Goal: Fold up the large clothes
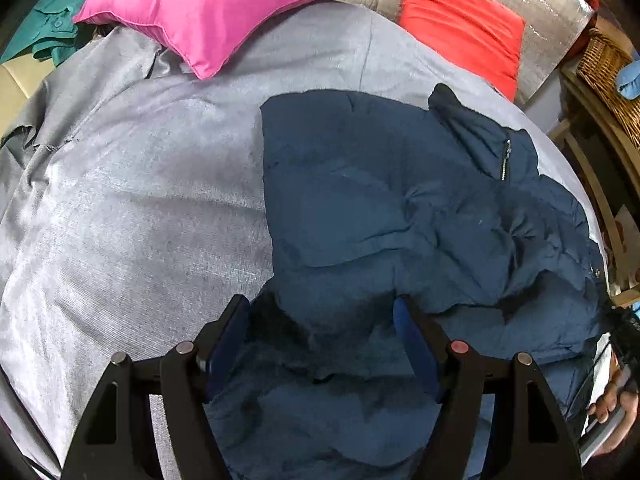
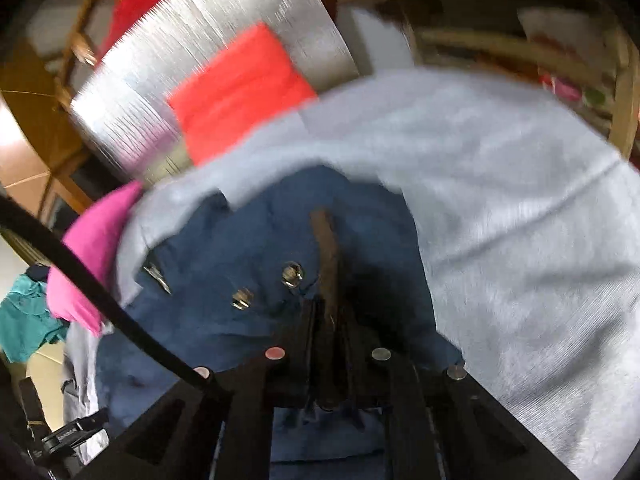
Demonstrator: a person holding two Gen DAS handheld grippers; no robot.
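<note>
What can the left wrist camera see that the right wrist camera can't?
Only the left wrist view shows the wicker basket, the jacket's zipper and the open left claw over the cloth.

Only the right wrist view shows the metal snaps on the jacket and the right claw pinched shut on a jacket edge. This view is blurry.

Both show the navy jacket on the grey cover, the pink pillow, the red pillow and the teal clothes.

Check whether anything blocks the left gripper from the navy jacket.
Nothing visible does. The left gripper has its jaws open directly over the navy jacket, fabric lying between them; the pink pillow sits far off.
</note>
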